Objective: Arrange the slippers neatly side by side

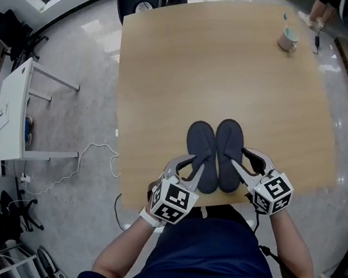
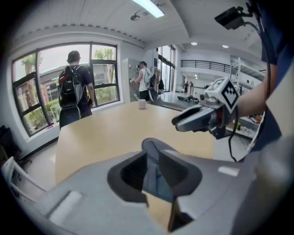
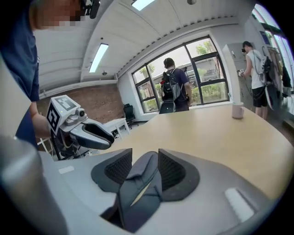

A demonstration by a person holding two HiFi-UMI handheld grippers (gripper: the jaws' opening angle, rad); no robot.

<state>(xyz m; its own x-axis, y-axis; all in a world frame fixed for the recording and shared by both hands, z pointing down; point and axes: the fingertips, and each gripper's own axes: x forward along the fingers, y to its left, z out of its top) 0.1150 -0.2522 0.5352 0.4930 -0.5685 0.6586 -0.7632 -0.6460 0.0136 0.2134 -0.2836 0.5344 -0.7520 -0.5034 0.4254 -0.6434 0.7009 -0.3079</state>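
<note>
Clamping my left claw on the left slipper and my right claw on the right slipper, I hold them side by side, set-down seemingly left.

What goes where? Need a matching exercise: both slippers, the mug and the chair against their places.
Things:
1. left dark grey fabric slipper
2. right dark grey fabric slipper
3. white ceramic mug
4. black chair

Places:
A. far right corner of the light wooden table
B. clamped in the right tool
C. beyond the table's far edge
D. clamped in the left tool

Pairs: 1-D; 2-B; 3-A; 4-C
</note>
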